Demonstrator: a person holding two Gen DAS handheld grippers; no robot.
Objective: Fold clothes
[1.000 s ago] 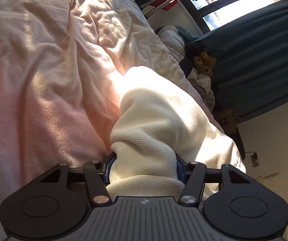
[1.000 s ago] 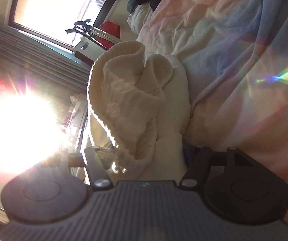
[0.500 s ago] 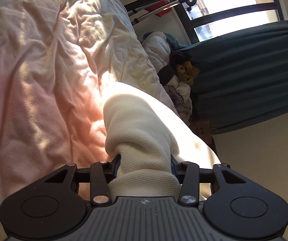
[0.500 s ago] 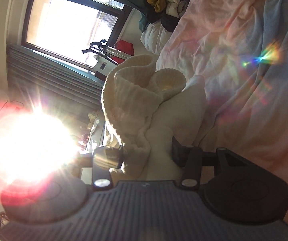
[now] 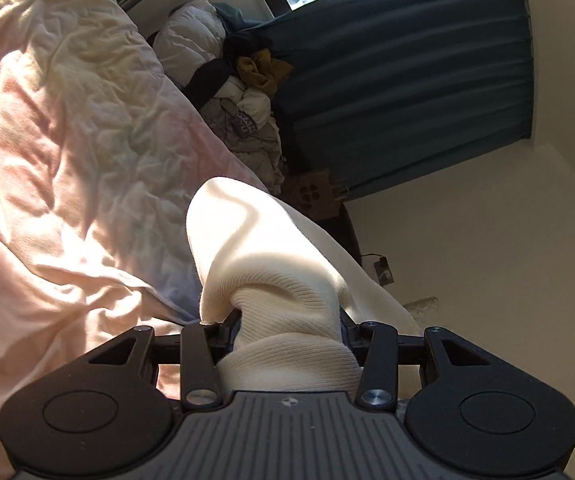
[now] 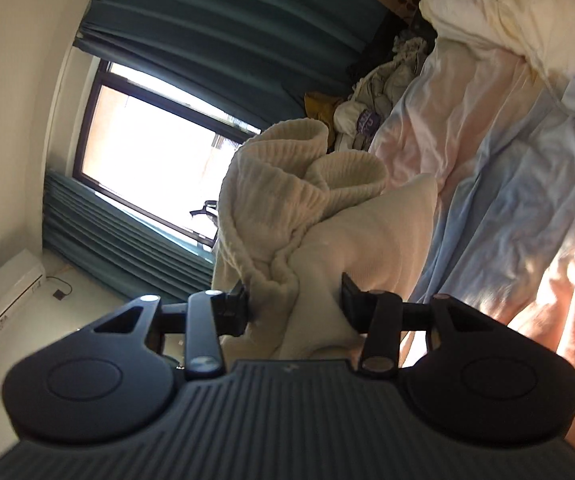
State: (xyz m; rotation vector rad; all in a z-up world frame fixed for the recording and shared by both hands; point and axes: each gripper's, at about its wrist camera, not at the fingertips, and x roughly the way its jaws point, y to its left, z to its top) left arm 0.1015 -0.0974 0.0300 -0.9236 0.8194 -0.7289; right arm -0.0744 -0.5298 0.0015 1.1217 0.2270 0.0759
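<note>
Above the rumpled pink and blue duvet (image 5: 67,152) hangs a cream knitted sweater (image 5: 271,280), held up in the air by both tools. One bunch of it fills the left gripper (image 5: 287,322), whose fingers are pressed tight on the soft knit. Another bunch, with a thick ribbed edge (image 6: 283,168) that curls over like a flower, fills the right gripper (image 6: 295,300), and those fingers are squeezing it too. I think the sweater is soft and floppy and a bit thick, so it will sag and bend wherever nobody holds it. It does not look slippery, and it will not break. It seems light enough to lift, but it is bulky. Good places to hold it would be the shoulders or the bottom corners, so it can hang flat and then be laid down on the bed. Right now it is all scrunched up, so the folding has hardly begun. By the teal curtain (image 5: 407,80) sits a pile of other clothes (image 5: 243,92), waiting.
</note>
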